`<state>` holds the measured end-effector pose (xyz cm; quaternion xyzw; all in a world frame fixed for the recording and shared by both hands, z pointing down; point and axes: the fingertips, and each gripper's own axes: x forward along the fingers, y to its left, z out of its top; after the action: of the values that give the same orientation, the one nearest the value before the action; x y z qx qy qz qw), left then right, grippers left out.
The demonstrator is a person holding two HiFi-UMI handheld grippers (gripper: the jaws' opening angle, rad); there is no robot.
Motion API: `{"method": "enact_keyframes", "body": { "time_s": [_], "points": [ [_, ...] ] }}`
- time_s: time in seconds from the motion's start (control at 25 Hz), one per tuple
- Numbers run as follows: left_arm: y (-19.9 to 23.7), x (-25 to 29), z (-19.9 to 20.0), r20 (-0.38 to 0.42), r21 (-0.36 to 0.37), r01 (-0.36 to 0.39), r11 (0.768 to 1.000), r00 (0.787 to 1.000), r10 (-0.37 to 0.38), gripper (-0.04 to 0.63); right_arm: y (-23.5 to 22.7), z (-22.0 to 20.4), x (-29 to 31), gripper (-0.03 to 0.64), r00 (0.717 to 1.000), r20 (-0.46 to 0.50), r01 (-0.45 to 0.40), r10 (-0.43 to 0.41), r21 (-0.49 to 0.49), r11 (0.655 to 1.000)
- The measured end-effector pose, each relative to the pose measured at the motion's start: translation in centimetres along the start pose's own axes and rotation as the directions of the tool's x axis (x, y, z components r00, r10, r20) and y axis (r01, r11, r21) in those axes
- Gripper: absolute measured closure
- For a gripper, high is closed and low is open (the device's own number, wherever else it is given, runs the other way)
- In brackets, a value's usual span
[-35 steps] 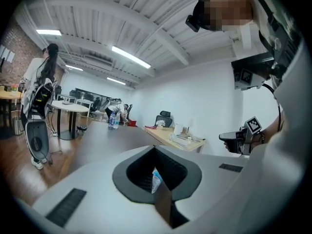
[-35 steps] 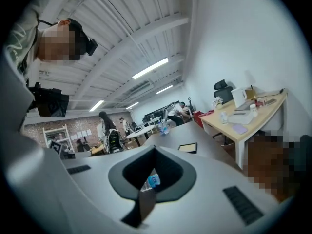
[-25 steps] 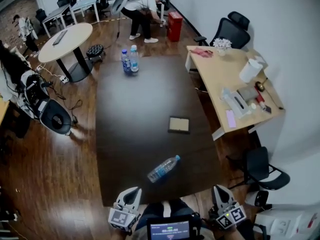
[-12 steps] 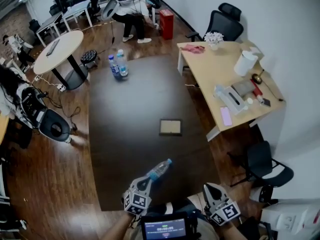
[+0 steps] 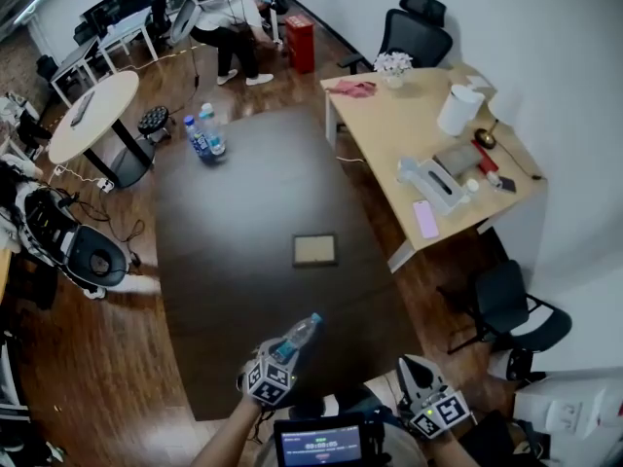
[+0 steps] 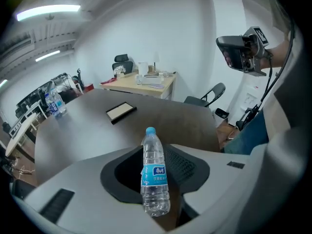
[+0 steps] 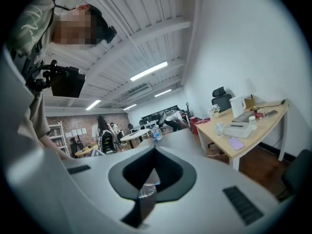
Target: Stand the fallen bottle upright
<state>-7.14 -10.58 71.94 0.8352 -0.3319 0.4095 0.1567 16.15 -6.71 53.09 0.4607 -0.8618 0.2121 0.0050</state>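
Observation:
A clear water bottle [image 5: 296, 336] with a blue cap and blue label lies on its side near the front edge of the dark table [image 5: 234, 222]. My left gripper [image 5: 278, 354] has come down on the bottle's base end, with its marker cube toward me. In the left gripper view the bottle [image 6: 155, 179] lies lengthwise between the jaws, cap pointing away. The left gripper [image 6: 171, 212] is opening its jaws, and they do not press on the bottle. My right gripper [image 5: 421, 376] hangs off the table's front right corner, a narrow slit between its jaws [image 7: 145, 201], holding nothing.
Two upright bottles [image 5: 204, 136] stand at the table's far end. A flat dark-framed pad [image 5: 314, 250] lies mid-table. A wooden desk [image 5: 389, 134] with clutter is at the right, with black chairs [image 5: 508, 309] near it. A round table [image 5: 92, 115] stands far left, and a person bends over beyond it.
My left gripper went forward and down from the table's edge onto the fallen bottle and rolled. Its jaws now straddle the bottle's base. The right gripper shifted slightly.

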Motion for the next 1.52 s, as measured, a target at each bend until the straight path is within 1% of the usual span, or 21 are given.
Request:
{"method": "enact_keyframes", "body": {
  "time_s": [0.12, 0.24, 0.28, 0.32, 0.44, 0.52, 0.6, 0.68, 0.8, 1.0, 1.04, 1.12, 1.2, 1.36, 1.44, 1.52],
  "points": [
    [0.3, 1.4, -1.3, -0.068, 0.015, 0.016, 1.0, 0.998, -0.015, 0.457, -0.3, -0.3, -0.1, 0.597, 1.0, -0.005, 0.013, -0.013, 0.014, 1.0],
    [0.6, 3.2, -2.0, -0.118, 0.011, 0.027, 1.0, 0.993, -0.026, 0.456, -0.7, -1.0, 0.0, 0.595, 1.0, -0.01, 0.013, -0.012, 0.034, 0.999],
    [0.6, 3.7, -2.1, -0.129, 0.007, 0.031, 0.999, 0.991, -0.03, 0.408, -0.9, -1.1, 0.2, 0.597, 1.0, -0.012, 0.011, -0.011, 0.038, 0.999],
    [0.5, 4.3, -2.2, -0.142, 0.006, 0.038, 0.999, 0.989, -0.037, 0.388, -0.9, -1.2, 0.3, 0.595, 1.0, -0.014, 0.01, -0.009, 0.037, 0.999],
    [0.0, 5.7, -2.7, -0.188, 0.019, 0.067, 0.998, 0.98, -0.062, 0.388, -0.9, -1.3, 0.8, 0.597, 1.0, -0.021, 0.002, -0.001, 0.022, 1.0],
    [-0.1, 6.1, -2.6, -0.215, 0.039, 0.074, 0.996, 0.975, -0.064, 0.388, -0.9, -1.3, 1.2, 0.597, 0.999, -0.036, -0.003, 0.003, 0.005, 1.0],
    [0.1, 6.6, -2.5, -0.227, 0.048, 0.07, 0.996, 0.972, -0.057, 0.388, -1.1, -2.0, 2.3, 0.597, 0.997, -0.083, 0.0, -0.002, -0.022, 1.0],
    [0.4, 7.1, -2.3, -0.222, 0.043, 0.062, 0.997, 0.974, -0.051, 0.374, -1.3, -3.4, 4.1, 0.595, 0.989, -0.151, -0.004, -0.007, -0.071, 0.997],
    [0.6, 7.6, -1.9, -0.228, 0.046, 0.059, 0.997, 0.973, -0.047, 0.367, -1.2, -6.2, 7.5, 0.596, 0.973, -0.229, -0.062, 0.025, -0.156, 0.986],
    [0.6, 7.9, -2.2, -0.236, 0.029, 0.053, 0.998, 0.971, -0.045, 0.367, 1.4, -7.1, 13.3, 0.595, 0.963, -0.248, -0.156, 0.102, -0.209, 0.965],
    [0.6, 8.0, -2.5, -0.244, 0.032, 0.053, 0.998, 0.969, -0.044, 0.367, 1.7, -7.2, 14.0, 0.595, 0.961, -0.254, -0.167, 0.11, -0.214, 0.962],
    [0.4, 8.5, -3.3, -0.269, 0.038, 0.06, 0.997, 0.962, -0.048, 0.341, 2.2, -7.3, 14.9, 0.595, 0.958, -0.257, -0.186, 0.128, -0.214, 0.959],
    [0.3, 8.9, -4.0, -0.289, 0.026, 0.066, 0.997, 0.956, -0.056, 0.317, 2.7, -7.3, 15.2, 0.595, 0.954, -0.258, -0.206, 0.15, -0.206, 0.957],
    [0.8, 9.5, -4.3, -0.293, 0.012, 0.057, 0.998, 0.955, -0.051, 0.304, 2.8, -7.6, 14.9, 0.595, 0.95, -0.265, -0.216, 0.164, -0.178, 0.96],
    [0.8, 10.3, -4.8, -0.319, 0.019, 0.067, 0.998, 0.946, -0.057, 0.291, 2.2, -7.7, 14.6, 0.596, 0.952, -0.265, -0.206, 0.157, -0.172, 0.963],
    [0.5, 11.1, -5.7, -0.353, 0.018, 0.089, 0.996, 0.933, -0.077, 0.279, 1.7, -7.8, 14.4, 0.596, 0.953, -0.266, -0.195, 0.147, -0.165, 0.967]
  ]
}}
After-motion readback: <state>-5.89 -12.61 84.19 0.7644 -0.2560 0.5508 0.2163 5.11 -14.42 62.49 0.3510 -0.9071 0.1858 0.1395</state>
